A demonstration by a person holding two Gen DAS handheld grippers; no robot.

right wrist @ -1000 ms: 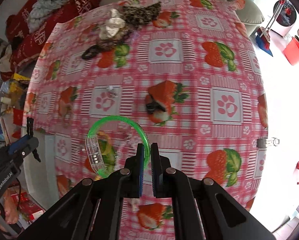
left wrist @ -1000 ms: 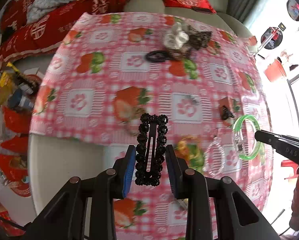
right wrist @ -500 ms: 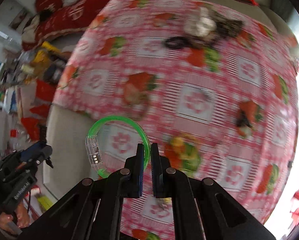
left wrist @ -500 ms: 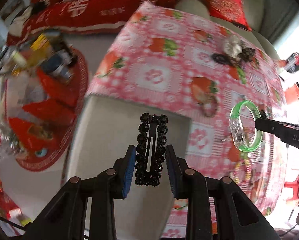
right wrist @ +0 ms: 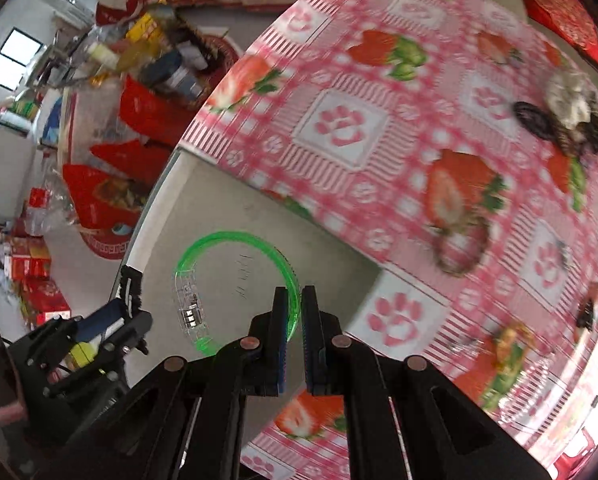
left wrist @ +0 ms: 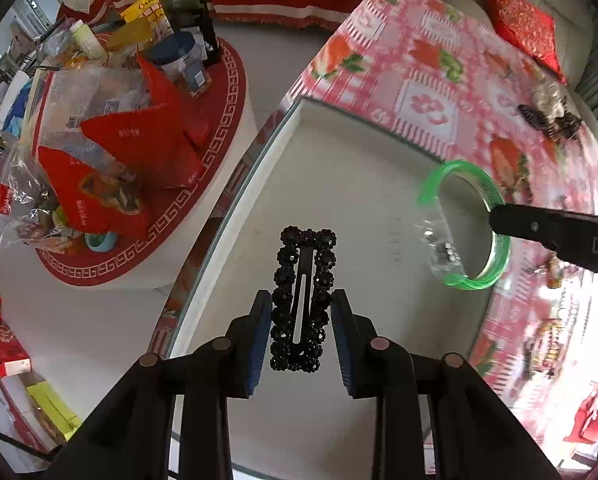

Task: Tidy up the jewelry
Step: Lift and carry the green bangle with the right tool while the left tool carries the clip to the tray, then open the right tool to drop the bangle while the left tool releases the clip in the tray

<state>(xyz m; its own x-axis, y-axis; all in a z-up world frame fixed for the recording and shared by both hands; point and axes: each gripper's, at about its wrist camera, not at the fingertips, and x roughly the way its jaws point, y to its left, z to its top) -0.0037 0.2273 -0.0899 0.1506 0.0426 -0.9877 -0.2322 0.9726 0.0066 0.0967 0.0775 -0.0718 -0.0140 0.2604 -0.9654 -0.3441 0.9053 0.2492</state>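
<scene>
1. L gripper (left wrist: 301, 330) clamped on black hair clip (left wrist: 302, 300) by its long edges, over bare tabletop (left wrist: 359, 184) patch nr left edge. Light, stiff, beads snaggy.
2. R gripper (right wrist: 301, 308) pinching green bangle (right wrist: 235, 288) rim, same patch. Slick, prob brittle plastic; I'd avoid the clear clasp.

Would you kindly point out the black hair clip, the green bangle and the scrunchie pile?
black hair clip (left wrist: 302, 280), left wrist view, on its central slotted bar.
green bangle (right wrist: 235, 237), right wrist view, on its upper arc.
scrunchie pile (right wrist: 571, 112), right wrist view, on the pale scrunchie.

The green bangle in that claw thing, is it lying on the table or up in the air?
In the air. The green bangle is pinched at its rim by the shut right gripper and hangs above the bare white tabletop.
</scene>
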